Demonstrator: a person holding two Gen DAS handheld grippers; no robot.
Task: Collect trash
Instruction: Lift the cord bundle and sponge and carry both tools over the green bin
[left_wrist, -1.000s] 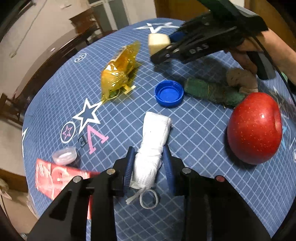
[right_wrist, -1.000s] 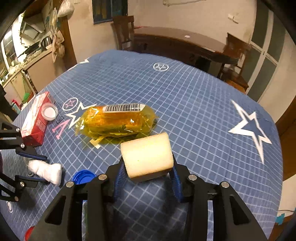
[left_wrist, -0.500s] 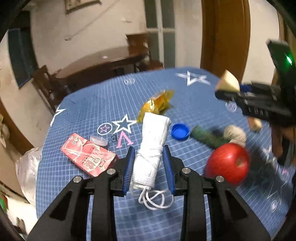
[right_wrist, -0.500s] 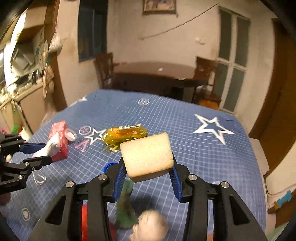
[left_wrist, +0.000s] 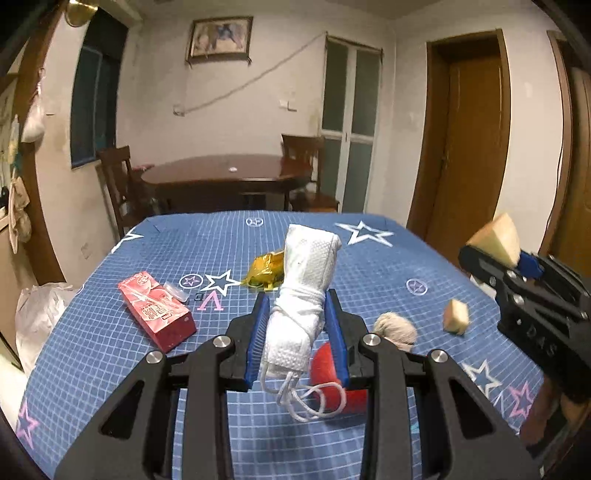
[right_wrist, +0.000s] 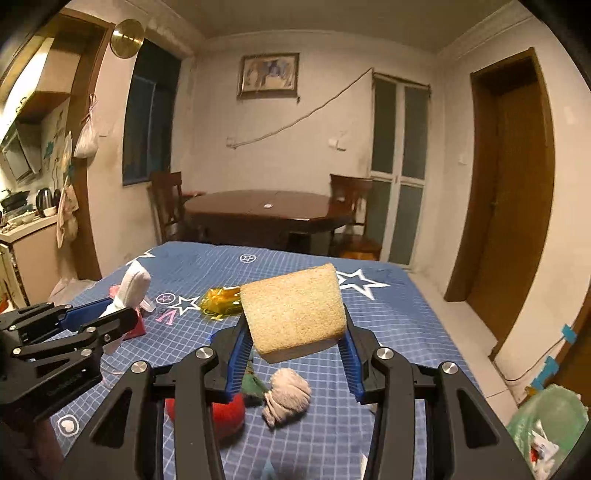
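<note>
The fingers of the left gripper pinch a rolled white mask above the worktop, half hiding a red apple, while the right gripper clamps a tan sponge aloft, covering the blurred green scrap.

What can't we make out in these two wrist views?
- Apple: left view, mostly behind the left gripper and the mask it grips; right view, partly behind the right gripper's finger.
- Yellow wrapper: partly behind the sponge in the right view, behind the mask in the left.
- Carton: print too small to read.
- Bag: right view, cut off by the edge.
</note>
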